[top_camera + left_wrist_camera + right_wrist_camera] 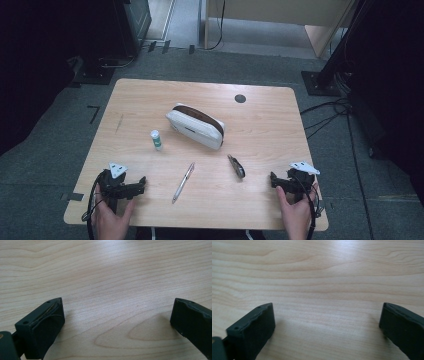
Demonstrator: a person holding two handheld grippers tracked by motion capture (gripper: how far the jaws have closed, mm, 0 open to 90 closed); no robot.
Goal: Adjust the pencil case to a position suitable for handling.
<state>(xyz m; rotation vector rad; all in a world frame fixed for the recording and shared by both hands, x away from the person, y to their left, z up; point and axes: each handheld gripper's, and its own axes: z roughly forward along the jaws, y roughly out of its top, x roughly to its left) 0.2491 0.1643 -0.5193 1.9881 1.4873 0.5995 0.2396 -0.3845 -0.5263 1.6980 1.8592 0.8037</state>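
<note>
A white pencil case (195, 126) with a brown zip edge lies in the middle of the wooden table (150, 100). To its left stands a small white and green tube (156, 140). A silver pen (183, 182) and a small dark folded tool (236, 166) lie nearer the front. My left gripper (141, 185) rests near the front left corner, held by a hand, jaws pointing right. My right gripper (273, 181) rests near the front right corner, jaws pointing left. Both grippers (117, 315) (328, 317) stand open over bare wood, nothing between their jaws.
A round dark cable hole (240, 98) sits near the table's far right. Grey carpet surrounds the table, with dark stands (320, 80) and cables (325, 115) on the floor to the right and dark equipment (125, 30) at the back left.
</note>
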